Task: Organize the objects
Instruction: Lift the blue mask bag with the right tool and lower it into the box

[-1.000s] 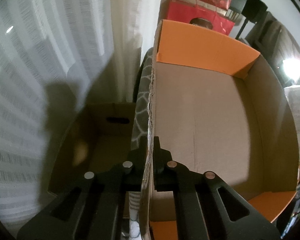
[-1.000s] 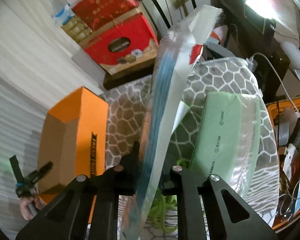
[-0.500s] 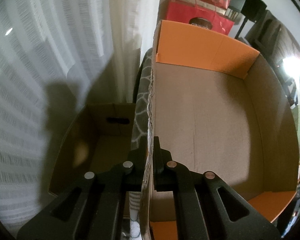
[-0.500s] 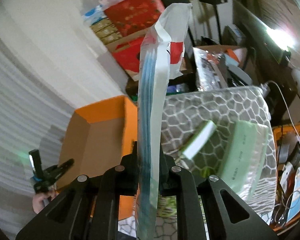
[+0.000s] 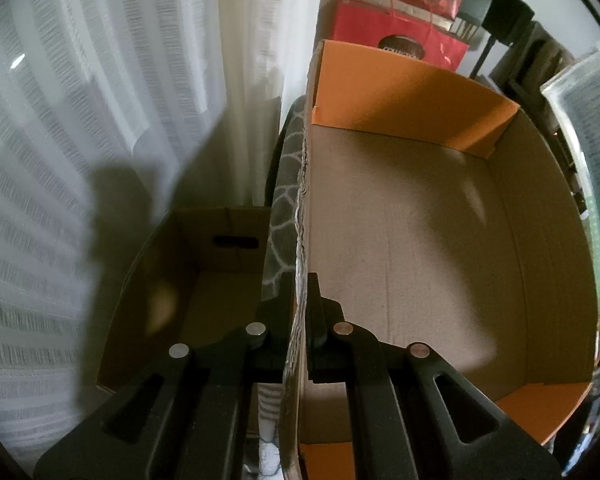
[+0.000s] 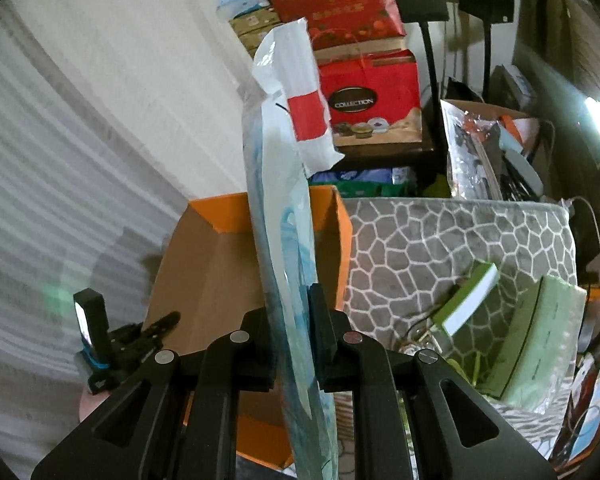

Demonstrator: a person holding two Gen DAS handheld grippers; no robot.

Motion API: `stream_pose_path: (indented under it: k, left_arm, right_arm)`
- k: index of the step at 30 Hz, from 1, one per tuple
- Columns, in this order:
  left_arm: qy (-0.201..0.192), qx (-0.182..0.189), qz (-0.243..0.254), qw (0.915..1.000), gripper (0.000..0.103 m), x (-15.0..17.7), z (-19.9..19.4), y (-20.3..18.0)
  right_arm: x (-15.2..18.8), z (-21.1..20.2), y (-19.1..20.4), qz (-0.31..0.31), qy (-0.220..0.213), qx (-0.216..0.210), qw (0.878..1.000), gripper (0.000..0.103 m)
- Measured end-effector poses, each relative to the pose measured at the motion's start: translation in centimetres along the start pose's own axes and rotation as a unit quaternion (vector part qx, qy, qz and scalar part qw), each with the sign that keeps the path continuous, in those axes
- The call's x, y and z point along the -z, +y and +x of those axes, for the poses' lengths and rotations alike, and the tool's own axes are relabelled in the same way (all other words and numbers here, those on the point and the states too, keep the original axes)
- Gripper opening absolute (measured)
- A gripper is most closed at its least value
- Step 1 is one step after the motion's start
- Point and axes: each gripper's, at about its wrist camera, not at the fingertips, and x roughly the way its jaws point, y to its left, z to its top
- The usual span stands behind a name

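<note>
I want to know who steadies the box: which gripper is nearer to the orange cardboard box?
Left. The left gripper is clamped on the side wall of the orange cardboard box. The right gripper holds a plastic packet in front of the box, not touching it.

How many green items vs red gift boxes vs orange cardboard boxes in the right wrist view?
Green items on the grey patterned cushion: 2, a small green box with a white end and a large pale green pack in clear wrap
Red gift boxes: 2, the upper one stacked above the lower "COLLECTION" one
Orange cardboard box, open: 1
Total: 5
</note>
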Motion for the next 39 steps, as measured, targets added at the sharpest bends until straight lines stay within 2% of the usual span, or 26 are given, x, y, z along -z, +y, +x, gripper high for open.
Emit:
stream_pose_path:
  k: [8,14,19,24,33,35,39]
  left_arm:
    - [-0.001,-0.001,0.002,1.0,0.004,0.0,0.0,-0.1]
    - [-0.001,-0.001,0.002,1.0,0.004,0.0,0.0,-0.1]
    - [-0.001,0.0,0.002,1.0,0.004,0.0,0.0,-0.1]
    - [-0.001,0.0,0.002,1.0,0.004,-0.1,0.0,-0.1]
    - [-0.001,0.001,0.001,1.0,0.004,-0.1,0.0,-0.1]
    - [-0.001,0.002,0.0,1.0,0.004,-0.1,-0.1,-0.1]
    - [0.0,0.001,0.0,1.0,0.004,-0.1,-0.1,-0.1]
  right_arm:
    - [-1.4,-1.1,2.4,-0.019,0.004,0.012,1.0,0.013]
    - [-1.1,1.9,3.3,-0.008,0.039,0.015,0.999,0.012]
    - [-0.2,5.2,3.7,-0.008,0.064,0.05,0.997,0.013]
    - [0.4,7.5,4.0,-0.021,0.068,0.098,0.993,0.013]
    - [1.0,10.4,3.5,-0.018,0.066,0.148,0.987,0.013]
    - [1.1,10.6,3.6,-0.015,0.064,0.148,0.987,0.016]
    - [1.2,10.7,3.8,0.002,0.079,0.117,0.99,0.026]
